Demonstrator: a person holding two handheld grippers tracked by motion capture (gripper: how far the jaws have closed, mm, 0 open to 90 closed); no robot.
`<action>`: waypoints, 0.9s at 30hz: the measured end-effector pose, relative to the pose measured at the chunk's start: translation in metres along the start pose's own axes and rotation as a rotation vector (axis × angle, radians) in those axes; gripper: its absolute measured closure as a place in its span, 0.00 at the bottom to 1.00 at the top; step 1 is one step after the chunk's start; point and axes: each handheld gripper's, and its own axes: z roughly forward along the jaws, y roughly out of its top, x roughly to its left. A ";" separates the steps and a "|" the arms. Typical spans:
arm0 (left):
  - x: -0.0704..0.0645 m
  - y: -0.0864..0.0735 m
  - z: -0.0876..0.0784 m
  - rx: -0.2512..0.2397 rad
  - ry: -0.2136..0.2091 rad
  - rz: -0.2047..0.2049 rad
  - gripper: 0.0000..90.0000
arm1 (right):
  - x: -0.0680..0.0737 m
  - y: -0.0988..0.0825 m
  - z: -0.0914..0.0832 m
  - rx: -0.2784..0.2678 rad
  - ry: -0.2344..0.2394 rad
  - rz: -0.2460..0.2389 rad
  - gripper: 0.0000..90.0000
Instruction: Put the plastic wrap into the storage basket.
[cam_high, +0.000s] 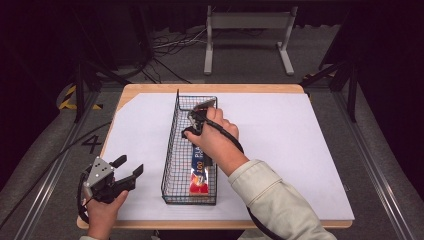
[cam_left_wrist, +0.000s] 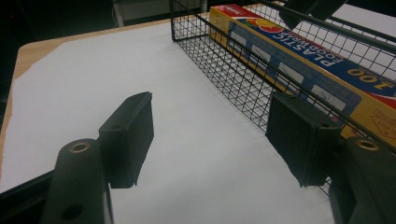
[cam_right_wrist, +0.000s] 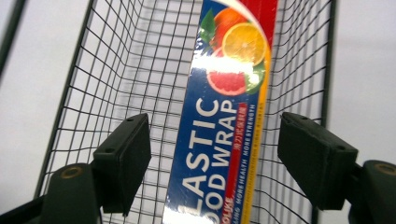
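High view, right gripper: the right gripper (cam_high: 198, 121) hangs over the far half of the wire basket (cam_high: 171, 150), carried by a hand in a pale sleeve; from up here I cannot tell how its fingers stand.
High view, box: the plastic wrap box (cam_high: 199, 177) lies lengthwise inside the basket, along the side nearer the right hand, its near end showing below the hand.
High view, left gripper: the left gripper (cam_high: 120, 172) rests low at the near left corner of the counter (cam_high: 280, 125), on the white sheet, well apart from the basket, fingers spread and empty.
Left gripper view, fingers: its two fingers (cam_left_wrist: 128, 137) stand wide with bare white sheet between them; the basket wall (cam_left_wrist: 243, 74) runs just beyond the right-hand finger.
Left gripper view, box: the box (cam_left_wrist: 299, 65) lies flat behind the mesh, blue face up.
Right gripper view, fingers: the fingers (cam_right_wrist: 123, 161) stand wide, one on each side of the box (cam_right_wrist: 224, 140), neither pad touching it.
Right gripper view, box: it lies below on the basket floor, fruit picture at the far end.
Progress: the box looks already set down in the basket and let go, so the placing seems done.
Left to do: as I judge it, drawing the right gripper up and clear of the basket walls without snagging the mesh.
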 end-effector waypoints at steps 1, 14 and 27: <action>0.000 0.000 0.000 0.000 0.000 0.000 0.36 | 0.000 0.000 0.000 0.000 0.000 0.000 0.29; 0.000 0.000 0.001 0.003 0.001 0.001 0.36 | -0.051 -0.004 -0.036 -0.067 0.047 0.002 0.29; 0.001 -0.001 0.001 0.006 0.007 -0.002 0.36 | -0.112 -0.011 -0.050 -0.099 0.065 -0.040 0.27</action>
